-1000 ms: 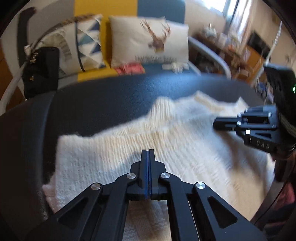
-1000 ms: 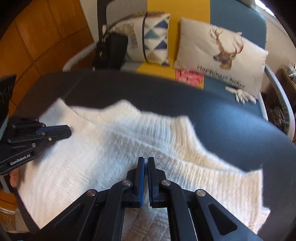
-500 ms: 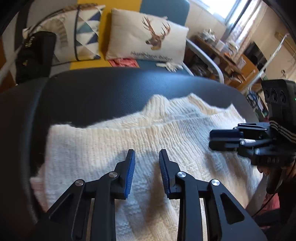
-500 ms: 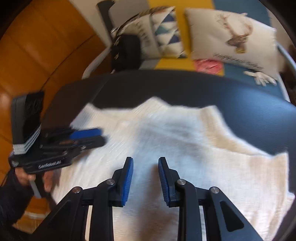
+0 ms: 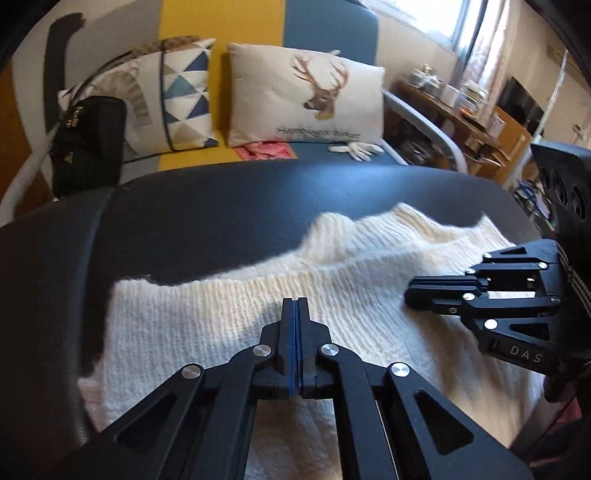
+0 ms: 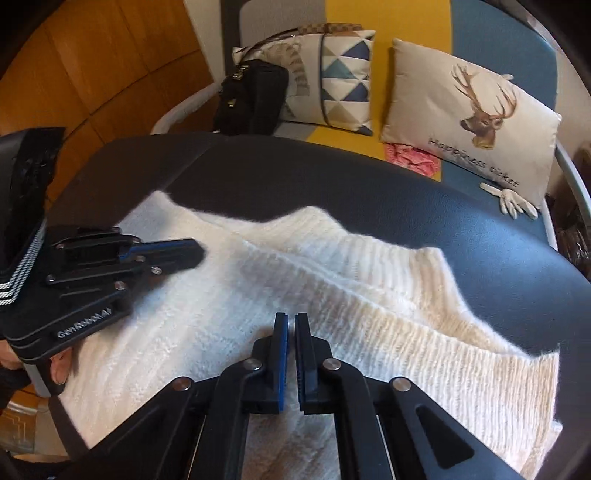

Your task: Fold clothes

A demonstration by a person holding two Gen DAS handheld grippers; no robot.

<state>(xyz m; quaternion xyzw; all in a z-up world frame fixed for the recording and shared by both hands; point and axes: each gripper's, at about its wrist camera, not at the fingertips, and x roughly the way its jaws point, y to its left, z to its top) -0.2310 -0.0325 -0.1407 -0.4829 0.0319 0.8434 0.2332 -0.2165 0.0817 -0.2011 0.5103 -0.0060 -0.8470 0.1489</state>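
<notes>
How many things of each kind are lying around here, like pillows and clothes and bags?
Pillows: 2, the triangle-patterned pillow and the cream deer-print pillow
Knitted clothes: 1, the white knitted sweater on the black padded surface
Bags: 1, the black handbag
Gloves: 1, the white glove
Pink crumpled cloth: 1
Total: 6

light: daylight from window (image 5: 436, 22), bright | shadows: soft on sweater (image 5: 332, 295) | edges: fisheye-bent, dark corners
</notes>
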